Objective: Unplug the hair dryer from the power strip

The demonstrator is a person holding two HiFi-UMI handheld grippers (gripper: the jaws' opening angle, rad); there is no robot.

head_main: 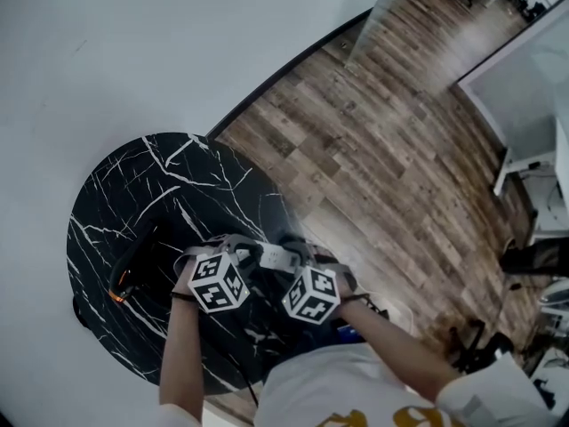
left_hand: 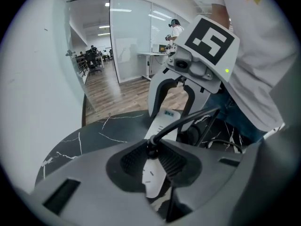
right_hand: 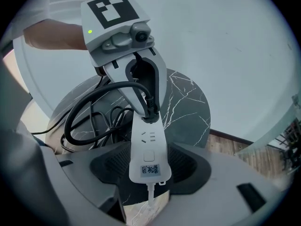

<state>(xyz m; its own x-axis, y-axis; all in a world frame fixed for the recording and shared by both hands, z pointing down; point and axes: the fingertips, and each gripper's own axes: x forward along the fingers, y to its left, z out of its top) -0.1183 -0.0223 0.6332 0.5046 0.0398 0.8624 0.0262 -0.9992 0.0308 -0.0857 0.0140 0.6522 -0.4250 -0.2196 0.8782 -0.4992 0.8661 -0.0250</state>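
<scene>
Firmly clamped.
My left gripper (left_hand: 153,166) pinches the black round plug (left_hand: 151,148); my right gripper (right_hand: 149,166) squeezes the white plastic power strip (right_hand: 148,145).

I log by finish:
- Desk (head_main: 133,185): black stone-look top, white veins, polished.
- Power strip (right_hand: 149,147): smooth white plastic, slight sheen.
- Plug (right_hand: 151,112) and cord (right_hand: 101,89): matt black, rubbery.
- Left gripper (left_hand: 151,154) and right gripper (right_hand: 149,166): matt grey plastic, with ribbed dark pads (right_hand: 113,168).
- Floor (head_main: 382,132): wood-grain planks.

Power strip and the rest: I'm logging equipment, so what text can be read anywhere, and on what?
Blue label on the power strip: characters, too blurred to read.
Yellow print on the shirt: cut off, unreadable.
Marker cubes: black-and-white patterns, no words.
</scene>
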